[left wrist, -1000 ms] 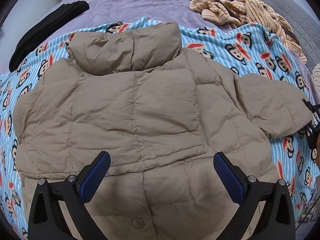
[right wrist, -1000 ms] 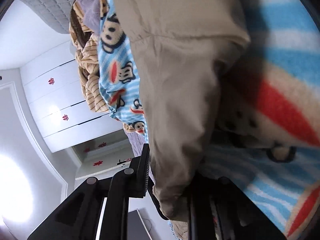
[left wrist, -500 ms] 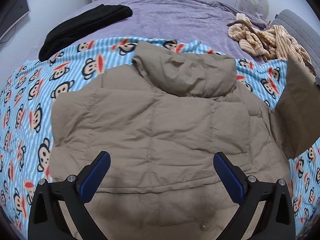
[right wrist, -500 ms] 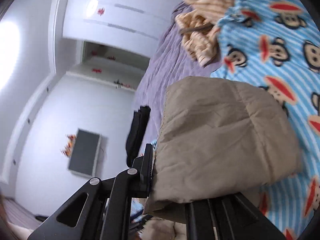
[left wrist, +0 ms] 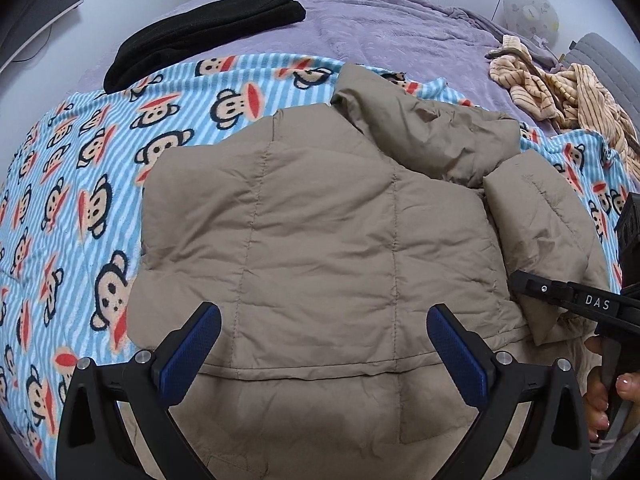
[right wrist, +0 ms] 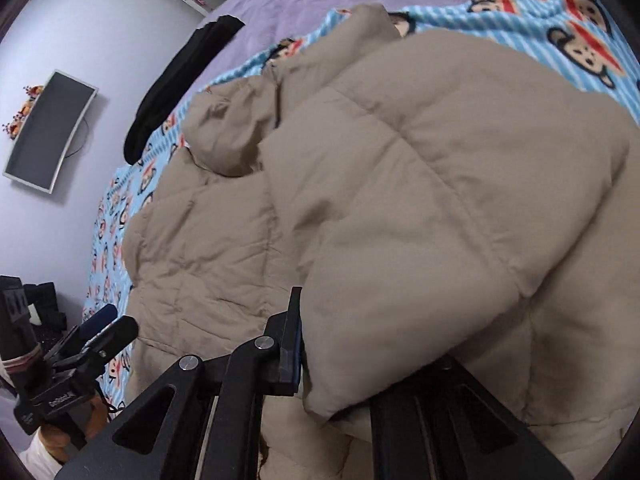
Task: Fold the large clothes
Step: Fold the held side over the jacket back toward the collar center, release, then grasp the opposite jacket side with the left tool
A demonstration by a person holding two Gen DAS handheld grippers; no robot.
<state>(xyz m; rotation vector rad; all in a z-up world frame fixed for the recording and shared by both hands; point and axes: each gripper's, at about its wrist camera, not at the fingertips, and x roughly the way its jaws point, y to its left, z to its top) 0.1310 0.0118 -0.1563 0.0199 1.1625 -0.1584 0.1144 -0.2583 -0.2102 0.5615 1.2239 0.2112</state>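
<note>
The right claw, clamped on the puffer jacket's sleeve, lays it across the back to narrow the garment. The left claw, jaws apart, hovers over the hem near the bed's front edge.

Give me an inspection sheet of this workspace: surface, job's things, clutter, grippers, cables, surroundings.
Surface: bed with purple cover, monkey blanket spread on it.
Job's things: tan jacket back-up on the blanket; sleeve folded over its back.
Clutter: black garment and striped garment on the cover.
Grippers: left gripper open above the hem; right gripper shut on the sleeve.
Cables: one hanging under the screen.
Surroundings: white walls, wall-mounted screen.
</note>
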